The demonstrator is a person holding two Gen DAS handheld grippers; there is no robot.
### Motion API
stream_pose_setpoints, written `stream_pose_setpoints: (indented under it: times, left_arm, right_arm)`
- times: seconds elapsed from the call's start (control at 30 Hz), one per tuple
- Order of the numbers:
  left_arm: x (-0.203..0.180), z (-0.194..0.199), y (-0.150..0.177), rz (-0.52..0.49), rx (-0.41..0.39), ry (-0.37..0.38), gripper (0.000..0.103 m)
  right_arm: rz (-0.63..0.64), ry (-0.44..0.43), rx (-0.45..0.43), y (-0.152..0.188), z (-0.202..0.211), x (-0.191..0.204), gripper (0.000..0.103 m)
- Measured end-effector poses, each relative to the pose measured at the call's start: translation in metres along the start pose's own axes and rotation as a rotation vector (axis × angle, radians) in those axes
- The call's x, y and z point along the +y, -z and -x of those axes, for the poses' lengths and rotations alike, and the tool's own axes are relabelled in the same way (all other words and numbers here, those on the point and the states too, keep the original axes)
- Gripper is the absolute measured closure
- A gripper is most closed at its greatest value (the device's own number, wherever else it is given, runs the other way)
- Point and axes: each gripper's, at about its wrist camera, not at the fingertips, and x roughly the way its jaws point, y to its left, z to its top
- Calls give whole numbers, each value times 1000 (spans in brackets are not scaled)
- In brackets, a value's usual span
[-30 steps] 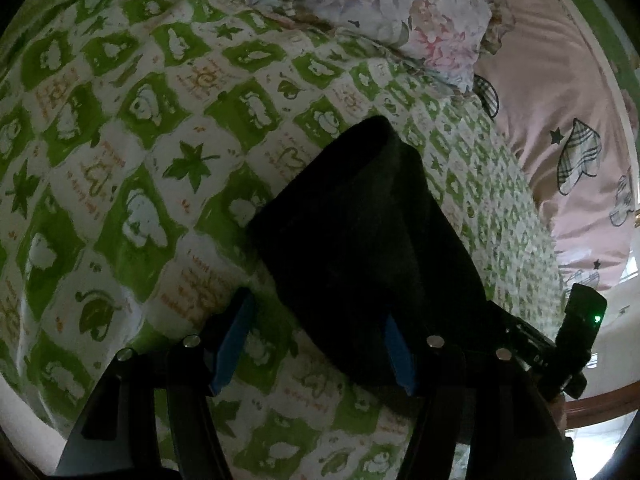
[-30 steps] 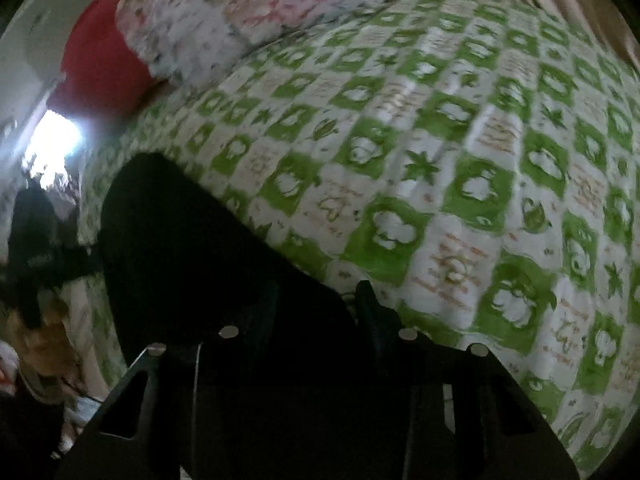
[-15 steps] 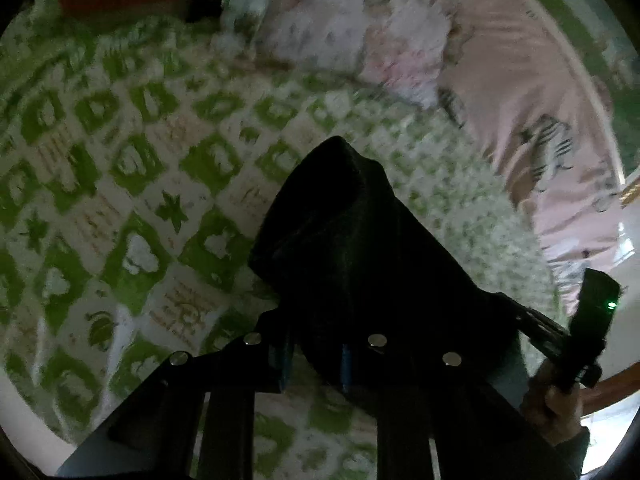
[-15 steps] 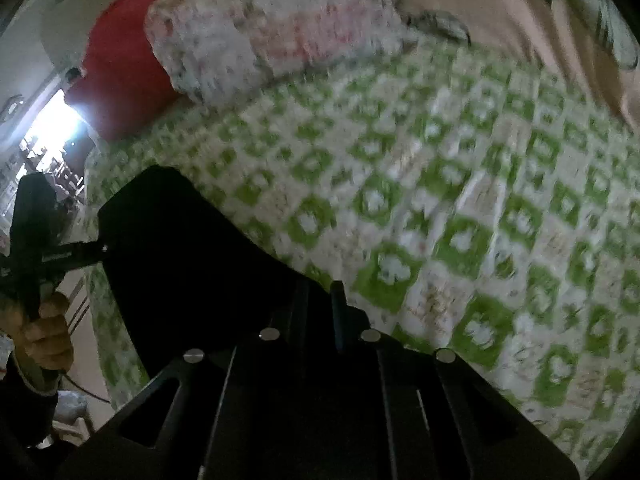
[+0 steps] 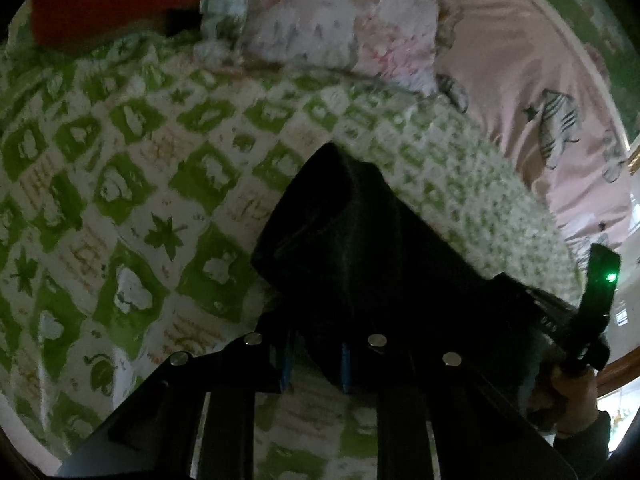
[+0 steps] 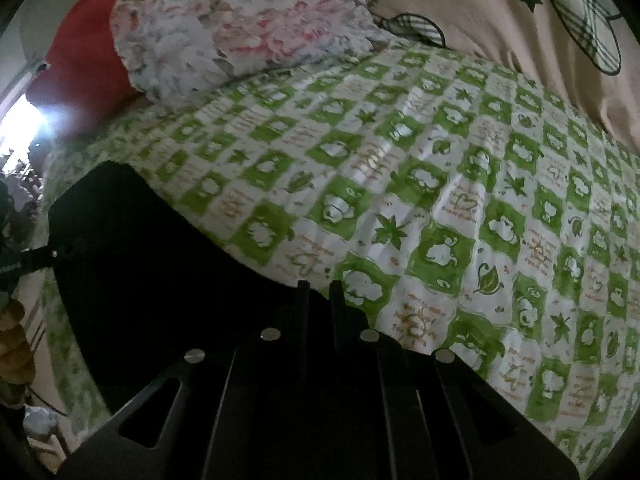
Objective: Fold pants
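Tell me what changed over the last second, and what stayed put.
Both grippers closed on the black pants: the left gripper, a second ago wide open around the edge, now pinches it; the right gripper also shut on the fabric. The cloth bunched up slightly. The green checked bedspread and floral pillow stayed put.

This is a bedroom in a home. A bed (image 6: pixel 460 184) fills both views, covered by a sheet checked in green and white with leaves, hearts and cartoon figures. At its far edge lies a rolled floral quilt (image 6: pixel 240 36) in white and pink, with a red cushion or blanket (image 6: pixel 84 52) behind it. A pale pink cover (image 5: pixel 532 92) printed with plaid shapes and stars runs along the bed's side. Bright daylight (image 6: pixel 28 132) enters from a doorway or window, and a curved wooden bed frame edge (image 5: pixel 618 372) shows low in the left view.
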Motion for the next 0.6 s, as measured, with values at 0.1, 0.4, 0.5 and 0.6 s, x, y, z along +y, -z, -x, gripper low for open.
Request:
stream_pose_setpoints:
  times: [0.1, 0.4, 0.5, 0.6]
  left_arm:
    - [5, -5, 0, 8, 21, -5, 78]
    - [13, 48, -7, 61, -65, 1, 59]
    - [-3, 62, -7, 23, -85, 13, 56]
    - [-27, 66, -4, -35, -80, 42, 49]
  right_arm:
    - [-30, 63, 2, 1, -10, -6, 95]
    - [-184, -34, -94, 26, 54, -13, 37]
    - [-204, -43, -149, 42, 79, -13, 34]
    - [-245, -43, -166, 62, 100, -19, 34]
